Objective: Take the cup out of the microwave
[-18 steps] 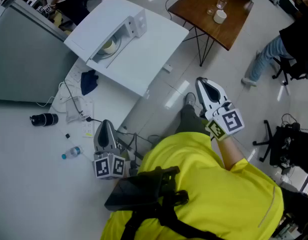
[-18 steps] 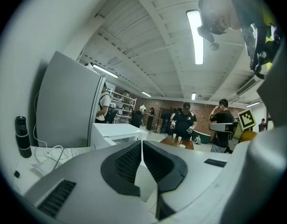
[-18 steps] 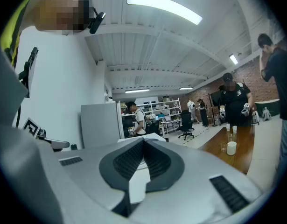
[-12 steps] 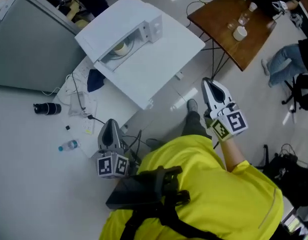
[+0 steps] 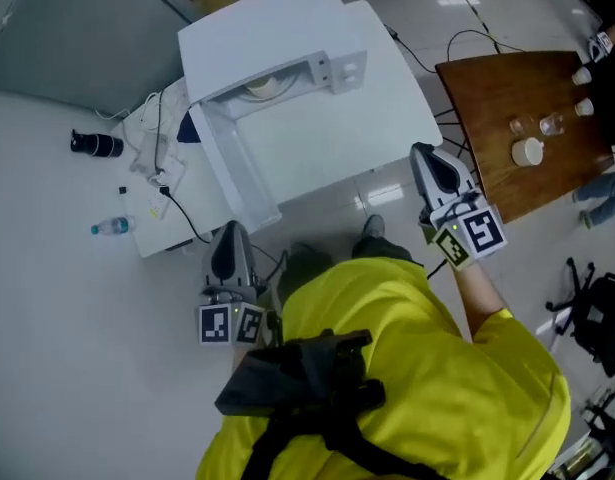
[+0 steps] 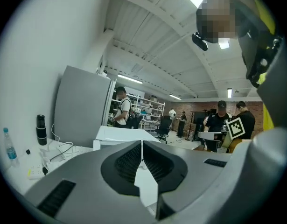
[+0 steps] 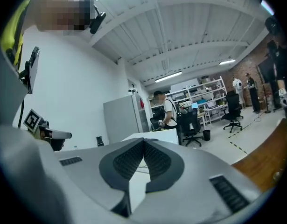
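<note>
The grey cabinet (image 5: 67,28) fills the far left corner. In front of it stands the white table (image 5: 327,158), which spreads across the middle of your head view. Your yellow shirt (image 5: 417,368) takes up the near edge, with a black chest rig (image 5: 302,383) strapped over it. To your right is a brown wooden table (image 5: 507,98), set well apart from the white one.

The white microwave (image 5: 272,33) sits at the far end of the white table. Its door (image 5: 342,68) is swung open and its cavity faces you. The cup (image 5: 259,88) is inside that cavity, showing only as a pale round shape, so you cannot tell more about it from here.

You hold the left hand-held gripper (image 5: 234,243) close to your body, just off the near left corner of the white table. Its own view shows the jaws pressed together with nothing between them. The right hand-held gripper (image 5: 432,166) hangs in the gap between the two tables, and its jaws are also together and empty. Both are well apart from the microwave.

On the wooden table stand a white mug (image 5: 528,152) and a clear glass (image 5: 552,125). Left of the white table you have a blue cloth (image 5: 190,128), loose cables (image 5: 157,173), a black flask (image 5: 95,145) and a small water bottle (image 5: 112,226).
</note>
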